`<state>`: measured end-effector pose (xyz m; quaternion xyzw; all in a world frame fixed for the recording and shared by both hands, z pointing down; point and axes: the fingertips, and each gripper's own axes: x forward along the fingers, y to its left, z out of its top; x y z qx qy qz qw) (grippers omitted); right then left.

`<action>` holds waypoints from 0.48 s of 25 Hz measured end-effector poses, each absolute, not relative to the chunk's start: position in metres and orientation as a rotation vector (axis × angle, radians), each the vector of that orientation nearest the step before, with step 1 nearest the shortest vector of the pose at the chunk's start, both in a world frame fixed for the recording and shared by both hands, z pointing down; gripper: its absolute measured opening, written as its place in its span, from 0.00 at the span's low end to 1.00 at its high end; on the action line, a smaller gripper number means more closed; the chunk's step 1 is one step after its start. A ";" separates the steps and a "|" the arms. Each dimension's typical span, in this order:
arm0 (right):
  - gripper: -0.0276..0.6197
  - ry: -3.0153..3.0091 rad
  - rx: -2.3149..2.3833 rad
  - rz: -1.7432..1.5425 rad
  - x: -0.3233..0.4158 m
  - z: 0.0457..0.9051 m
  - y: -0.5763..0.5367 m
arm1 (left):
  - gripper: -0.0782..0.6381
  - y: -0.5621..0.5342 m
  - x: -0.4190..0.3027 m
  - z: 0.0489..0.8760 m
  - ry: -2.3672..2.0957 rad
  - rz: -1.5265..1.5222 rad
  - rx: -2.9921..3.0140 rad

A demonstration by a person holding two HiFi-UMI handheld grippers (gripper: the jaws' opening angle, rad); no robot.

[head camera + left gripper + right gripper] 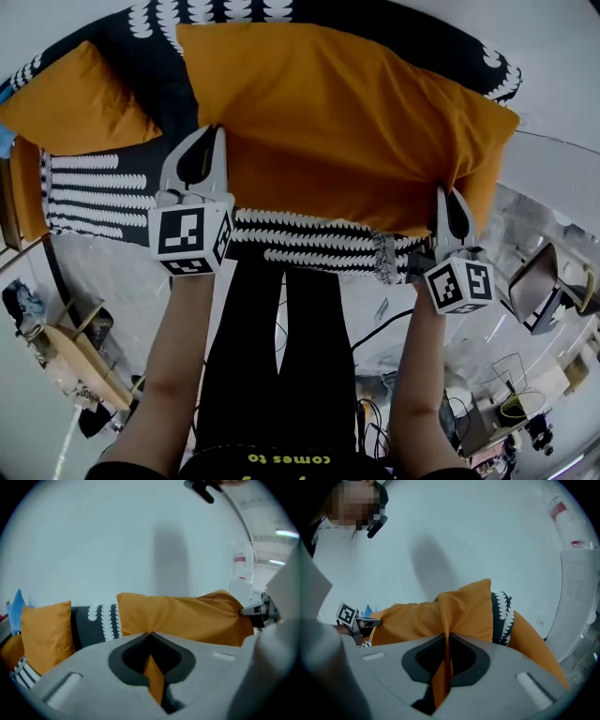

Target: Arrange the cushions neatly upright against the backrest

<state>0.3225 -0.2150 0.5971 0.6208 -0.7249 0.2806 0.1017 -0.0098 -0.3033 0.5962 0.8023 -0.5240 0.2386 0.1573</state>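
Now the left gripper (212, 133) is clamped on the near edge of the big cushion (347, 122), and the right gripper (448, 195) is clamped on its near right corner, orange cloth pinched between each pair of jaws. The big cushion lies across the sofa (103, 192), its far edge at the backrest (230, 11). A small cushion (80, 103) sits to its left.

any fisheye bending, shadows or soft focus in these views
Head view: strong fisheye, the large orange fabric cushion bows into an arc, focus crisp. Left gripper view: dark rounded corners, a soft grey shadow on the pale wall, the near grey jaws slightly soft. Right gripper view: same dark corners, a similar wall shadow, mosaic patch top left.
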 end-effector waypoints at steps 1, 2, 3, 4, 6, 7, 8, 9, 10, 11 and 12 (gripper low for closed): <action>0.09 -2.154 1.850 0.804 0.320 0.593 -0.220 | 0.12 -0.311 -0.011 0.588 -1.512 0.684 2.330; 0.09 -2.168 1.866 0.773 0.317 0.587 -0.226 | 0.12 -0.318 -0.013 0.582 -1.521 0.675 2.356; 0.09 -2.180 1.882 0.737 0.316 0.582 -0.232 | 0.12 -0.324 -0.015 0.577 -1.525 0.654 2.372; 0.09 -2.191 1.898 0.698 0.315 0.577 -0.238 | 0.12 -0.329 -0.017 0.573 -1.525 0.625 2.382; 0.09 -2.197 1.932 0.627 0.318 0.575 -0.249 | 0.12 -0.335 -0.017 0.573 -1.508 0.561 2.398; 0.09 -2.186 1.947 0.614 0.322 0.582 -0.253 | 0.12 -0.336 -0.016 0.581 -1.487 0.540 2.400; 0.09 -2.161 1.958 0.628 0.327 0.594 -0.256 | 0.12 -0.336 -0.014 0.596 -1.454 0.547 2.397; 0.09 -2.120 1.962 0.668 0.332 0.611 -0.259 | 0.12 -0.334 -0.010 0.618 -1.410 0.597 2.390; 0.09 -2.069 1.958 0.715 0.336 0.629 -0.262 | 0.12 -0.332 -0.007 0.643 -1.355 0.682 2.383; 0.09 -2.023 1.946 0.750 0.339 0.646 -0.265 | 0.12 -0.330 -0.003 0.665 -1.300 0.772 2.382; 0.09 -1.996 1.933 0.764 0.339 0.659 -0.267 | 0.12 -0.330 0.000 0.681 -1.256 0.832 2.386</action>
